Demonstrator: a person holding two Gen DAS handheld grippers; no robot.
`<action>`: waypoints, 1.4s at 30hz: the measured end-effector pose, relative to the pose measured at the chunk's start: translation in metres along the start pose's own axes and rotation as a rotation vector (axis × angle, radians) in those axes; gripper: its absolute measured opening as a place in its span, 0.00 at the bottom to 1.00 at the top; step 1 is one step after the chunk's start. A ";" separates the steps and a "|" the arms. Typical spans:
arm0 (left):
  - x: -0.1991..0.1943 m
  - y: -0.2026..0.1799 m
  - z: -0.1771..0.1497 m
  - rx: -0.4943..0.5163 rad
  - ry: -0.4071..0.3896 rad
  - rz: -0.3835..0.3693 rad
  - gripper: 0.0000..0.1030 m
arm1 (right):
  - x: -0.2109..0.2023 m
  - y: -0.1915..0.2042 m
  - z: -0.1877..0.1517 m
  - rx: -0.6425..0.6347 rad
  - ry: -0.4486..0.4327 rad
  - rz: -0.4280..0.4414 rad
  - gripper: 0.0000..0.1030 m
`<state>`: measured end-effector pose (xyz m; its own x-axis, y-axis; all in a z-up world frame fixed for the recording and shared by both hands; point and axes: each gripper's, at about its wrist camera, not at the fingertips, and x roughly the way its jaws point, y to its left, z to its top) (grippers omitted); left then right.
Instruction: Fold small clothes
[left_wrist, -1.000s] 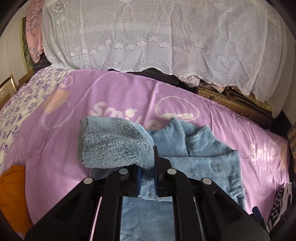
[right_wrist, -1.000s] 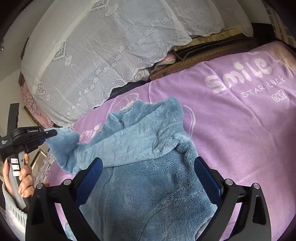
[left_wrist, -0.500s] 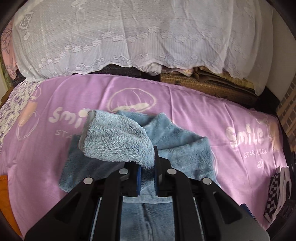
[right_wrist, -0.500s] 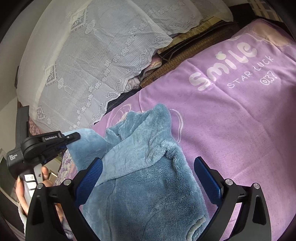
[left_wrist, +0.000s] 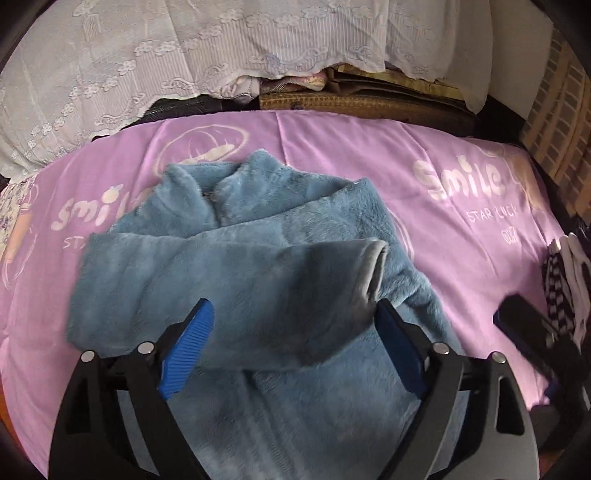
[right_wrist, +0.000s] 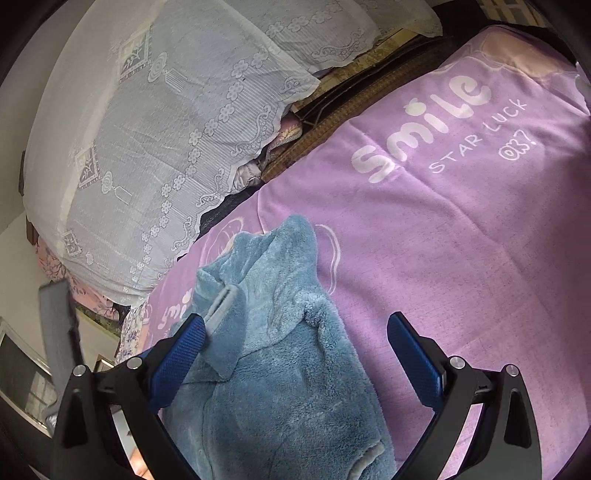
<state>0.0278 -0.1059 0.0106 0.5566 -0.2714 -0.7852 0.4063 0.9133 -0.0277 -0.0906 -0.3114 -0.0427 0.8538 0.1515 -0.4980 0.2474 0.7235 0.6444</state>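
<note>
Blue fleece garment (left_wrist: 258, 280) lies on purple "smile" bedspread (left_wrist: 461, 229), collar toward white lace cover (left_wrist: 184, 55) at far side. One sleeve (left_wrist: 229, 295) folded across chest, grey-lined cuff (left_wrist: 373, 273) near right blue finger of left tongs (left_wrist: 291, 343). Left tongs spread wide above sleeve, gripping nothing. Right tongs (right_wrist: 295, 354) likewise wide apart, hovering over garment body (right_wrist: 288, 387), nothing between fingers. Black-and-white checked cloth (left_wrist: 565, 284) at bed's right edge. Woven mat (left_wrist: 351, 99) beyond bedspread.
</note>
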 end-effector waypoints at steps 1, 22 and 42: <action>-0.008 0.010 -0.002 -0.009 -0.017 0.009 0.88 | 0.001 -0.001 0.000 0.001 0.001 0.001 0.97; -0.013 0.219 -0.073 -0.357 0.026 0.285 0.92 | 0.064 0.042 -0.013 0.001 0.251 0.149 0.67; 0.031 0.193 -0.061 -0.182 0.097 0.468 0.96 | 0.127 0.025 0.020 -0.191 0.262 -0.090 0.15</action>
<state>0.0793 0.0801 -0.0564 0.5751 0.2010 -0.7930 -0.0083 0.9707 0.2400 0.0333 -0.2878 -0.0781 0.6798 0.2307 -0.6962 0.2054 0.8514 0.4826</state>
